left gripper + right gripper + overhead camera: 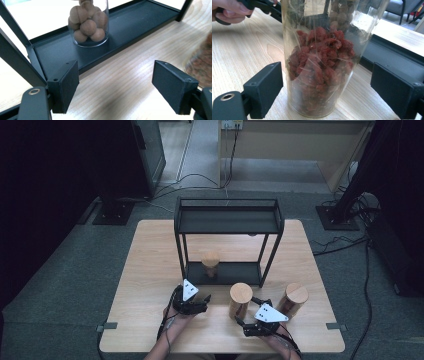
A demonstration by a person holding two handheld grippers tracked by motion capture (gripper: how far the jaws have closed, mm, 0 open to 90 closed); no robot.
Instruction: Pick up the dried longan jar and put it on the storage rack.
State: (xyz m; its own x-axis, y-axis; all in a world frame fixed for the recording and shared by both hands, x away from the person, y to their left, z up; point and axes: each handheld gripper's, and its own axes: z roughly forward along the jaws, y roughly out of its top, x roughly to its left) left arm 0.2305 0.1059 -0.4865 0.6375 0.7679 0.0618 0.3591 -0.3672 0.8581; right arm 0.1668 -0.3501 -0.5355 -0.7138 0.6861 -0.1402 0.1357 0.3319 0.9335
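The left gripper [204, 301] rests low over the table [150, 265], just in front of the black rack [227, 215]. Its jaws stand apart with bare wood between them; nothing is gripped. In the left gripper view the jaws face the rack's lower shelf [130, 22], where a glass jar of brown balls [88, 23] stands upright. The top of this jar is cut off by the frame edge; in the high view it shows dimly beneath the upper shelf, with a wooden lid.

The right gripper [247, 312] sits near the table's front edge. Its jaws are open, one on each side of the middle jar [319, 62], with clear gaps; the pads do not touch the glass. This jar holds red dried pieces and stands upright on the table, just in front of the rack. Its lid is out of frame in the right gripper view; the high view shows a round wooden lid [241, 292].

A third jar [294, 299] stands right of the right gripper, on the table. Its contents cannot be made out. In the left gripper view, a blurred jar wall is cut off at the right edge.
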